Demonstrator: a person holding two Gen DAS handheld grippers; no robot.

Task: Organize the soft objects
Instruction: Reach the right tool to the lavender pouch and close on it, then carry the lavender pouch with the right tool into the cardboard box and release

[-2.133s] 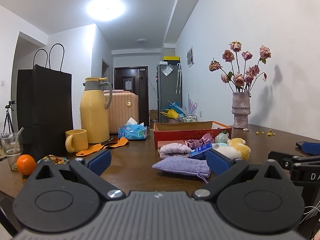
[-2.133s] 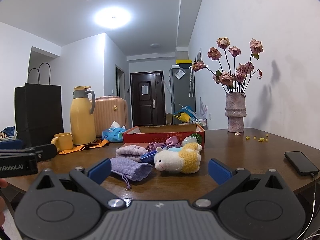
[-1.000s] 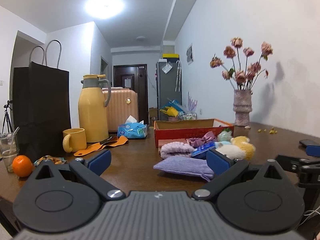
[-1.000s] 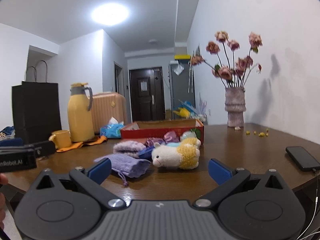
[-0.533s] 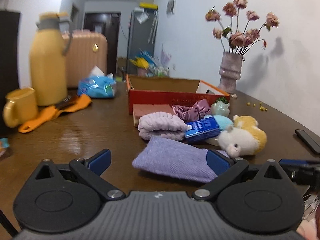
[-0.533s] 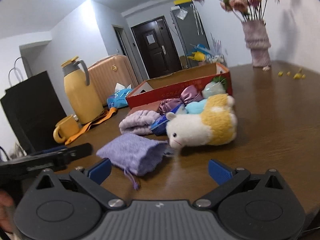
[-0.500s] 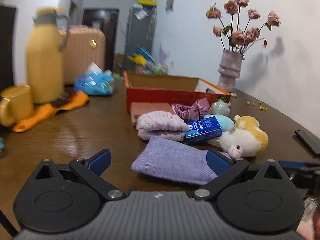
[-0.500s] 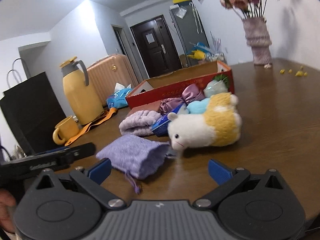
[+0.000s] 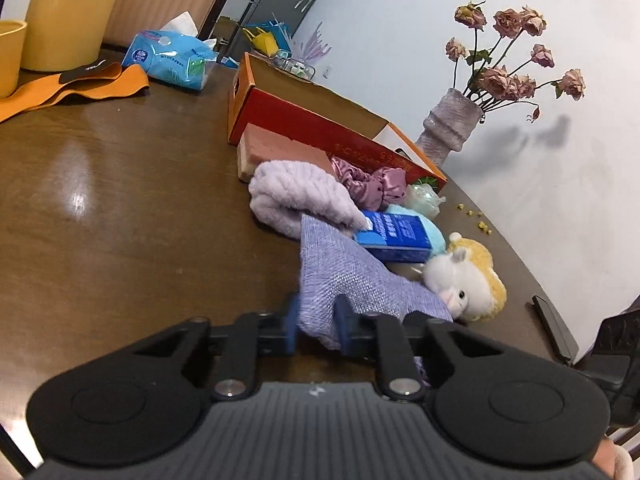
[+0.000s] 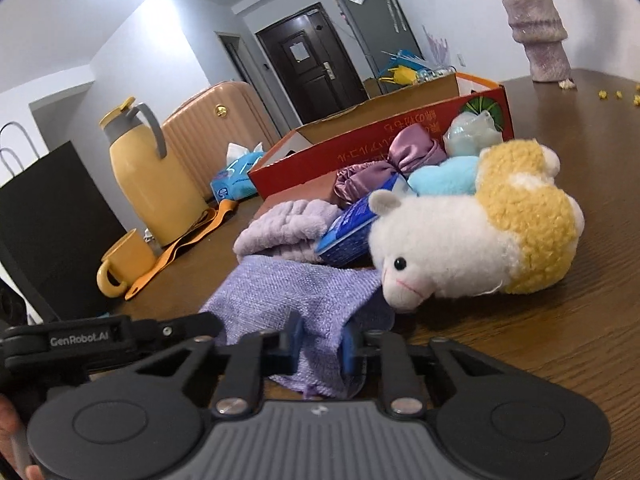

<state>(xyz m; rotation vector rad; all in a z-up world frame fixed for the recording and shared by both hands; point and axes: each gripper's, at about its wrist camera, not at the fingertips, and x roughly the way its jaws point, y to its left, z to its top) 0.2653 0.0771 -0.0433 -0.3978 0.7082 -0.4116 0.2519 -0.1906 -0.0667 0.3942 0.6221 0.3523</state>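
A purple knit pouch [image 9: 344, 276] lies on the brown table; it also shows in the right wrist view [image 10: 296, 296]. My left gripper [image 9: 316, 322] is shut on its near edge. My right gripper [image 10: 320, 346] is shut on another edge of the same pouch. Behind it lie a lilac fluffy cloth [image 9: 296, 196], a mauve satin scrunchie [image 9: 368, 186], a blue carton [image 9: 394, 236], a light blue plush [image 10: 444, 178] and a white-and-yellow plush sheep [image 10: 476, 244]. An open red cardboard box [image 9: 320, 120] stands behind them.
A yellow jug [image 10: 152, 184], yellow mug [image 10: 124, 266], orange strap [image 9: 76, 88], tissue pack [image 9: 168, 58] and black bag [image 10: 44, 216] stand at the left. A vase of dried roses [image 9: 450, 128] is at the back right. A phone [image 9: 554, 330] lies at the right edge.
Both grippers have dropped and moved in to the purple pouch, and both have closed on it. They were wide open half a second ago. The pouch's edge is now bunched up.
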